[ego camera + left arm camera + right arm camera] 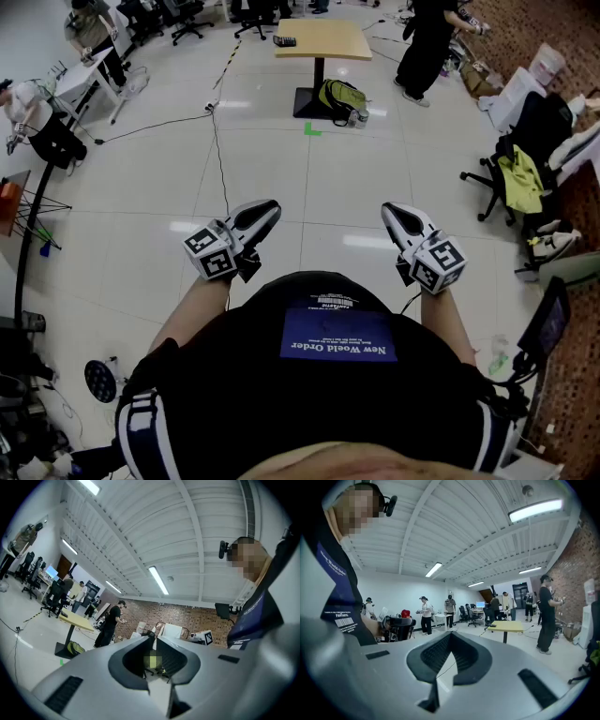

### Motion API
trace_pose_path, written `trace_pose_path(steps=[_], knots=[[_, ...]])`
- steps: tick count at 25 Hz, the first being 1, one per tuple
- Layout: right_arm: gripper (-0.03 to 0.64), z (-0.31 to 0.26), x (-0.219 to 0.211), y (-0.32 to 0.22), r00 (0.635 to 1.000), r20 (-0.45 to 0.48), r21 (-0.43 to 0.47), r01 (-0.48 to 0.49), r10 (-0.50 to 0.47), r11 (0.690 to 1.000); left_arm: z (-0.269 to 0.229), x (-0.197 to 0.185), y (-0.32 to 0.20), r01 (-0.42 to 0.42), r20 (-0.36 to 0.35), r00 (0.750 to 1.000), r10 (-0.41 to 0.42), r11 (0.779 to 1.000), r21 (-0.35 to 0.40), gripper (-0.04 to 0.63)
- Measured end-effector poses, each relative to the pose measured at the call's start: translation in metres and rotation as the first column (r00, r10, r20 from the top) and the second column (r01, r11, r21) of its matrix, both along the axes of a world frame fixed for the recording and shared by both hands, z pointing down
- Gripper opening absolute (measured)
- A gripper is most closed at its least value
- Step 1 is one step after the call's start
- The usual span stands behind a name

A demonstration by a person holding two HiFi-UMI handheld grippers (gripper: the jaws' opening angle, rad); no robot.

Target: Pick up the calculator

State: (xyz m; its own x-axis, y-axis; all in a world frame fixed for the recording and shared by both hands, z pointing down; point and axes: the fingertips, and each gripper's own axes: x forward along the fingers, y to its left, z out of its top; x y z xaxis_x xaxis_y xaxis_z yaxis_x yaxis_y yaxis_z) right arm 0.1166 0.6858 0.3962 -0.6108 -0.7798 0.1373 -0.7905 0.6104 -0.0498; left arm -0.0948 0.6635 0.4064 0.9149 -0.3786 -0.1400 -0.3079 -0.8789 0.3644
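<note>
A small dark flat object, apparently the calculator [284, 40], lies on a light wooden table [328, 42] far across the floor. The right gripper view shows it as a dark speck [491, 625] on the same table [511, 626]. I hold both grippers close to my chest, far from the table. My left gripper [270, 208] has its jaws together with nothing between them, and its own view [153, 637] shows the same. The jaws of my right gripper [389, 212] meet at the tip [450, 634], also with nothing held.
A green backpack [340, 97] leans against the table's pedestal. A person in black [427, 42] stands to its right. An office chair with a yellow-green garment [516, 178] stands at the right. A cable [220, 159] runs along the floor ahead. Desks and chairs line the left.
</note>
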Motion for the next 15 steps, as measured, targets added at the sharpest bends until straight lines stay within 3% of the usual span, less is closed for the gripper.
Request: trace_pose_path(steps=[9, 15], knots=[[-0.014, 0.004, 0.060, 0.006, 1.000, -0.014, 0.015, -0.024, 0.024, 1.000, 0.008, 0.071, 0.002, -0.046, -0.001, 0.999, 0.046, 0.999, -0.011, 0.055], [-0.014, 0.018, 0.057, -0.013, 0.999, 0.013, -0.011, -0.037, 0.037, 0.999, 0.014, 0.066, -0.019, -0.053, 0.015, 0.998, 0.054, 0.998, -0.032, 0.055]])
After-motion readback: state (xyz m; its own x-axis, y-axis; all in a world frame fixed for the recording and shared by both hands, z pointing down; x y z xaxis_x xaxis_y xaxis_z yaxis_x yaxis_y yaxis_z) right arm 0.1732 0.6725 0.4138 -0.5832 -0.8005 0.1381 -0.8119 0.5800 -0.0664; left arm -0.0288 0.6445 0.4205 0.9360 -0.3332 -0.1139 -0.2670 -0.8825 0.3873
